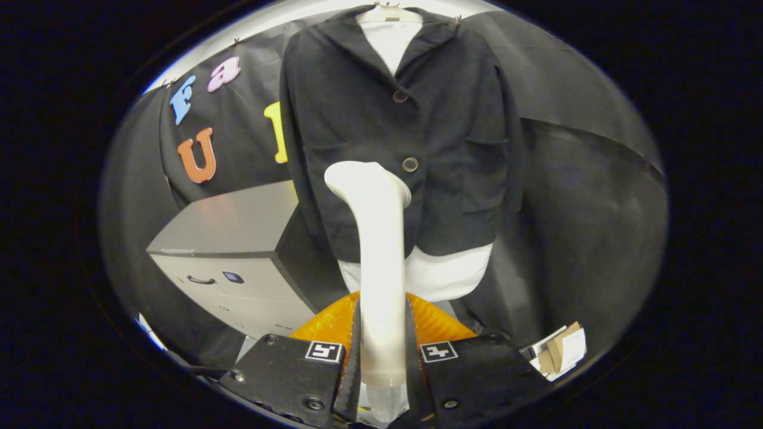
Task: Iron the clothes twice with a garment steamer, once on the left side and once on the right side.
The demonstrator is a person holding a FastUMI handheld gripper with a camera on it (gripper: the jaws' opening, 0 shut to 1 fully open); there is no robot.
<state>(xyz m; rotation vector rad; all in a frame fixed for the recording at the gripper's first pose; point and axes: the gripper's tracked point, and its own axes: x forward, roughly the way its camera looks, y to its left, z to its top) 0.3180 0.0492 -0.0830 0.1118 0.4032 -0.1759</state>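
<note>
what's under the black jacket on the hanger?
A white garment shows at the black jacket's collar and below its hem; its middle is covered. The gripper is shut on the white steamer, whose head sits against the jacket front.

No readable text, square coded tags on hand-held gripper [381, 351]
</note>
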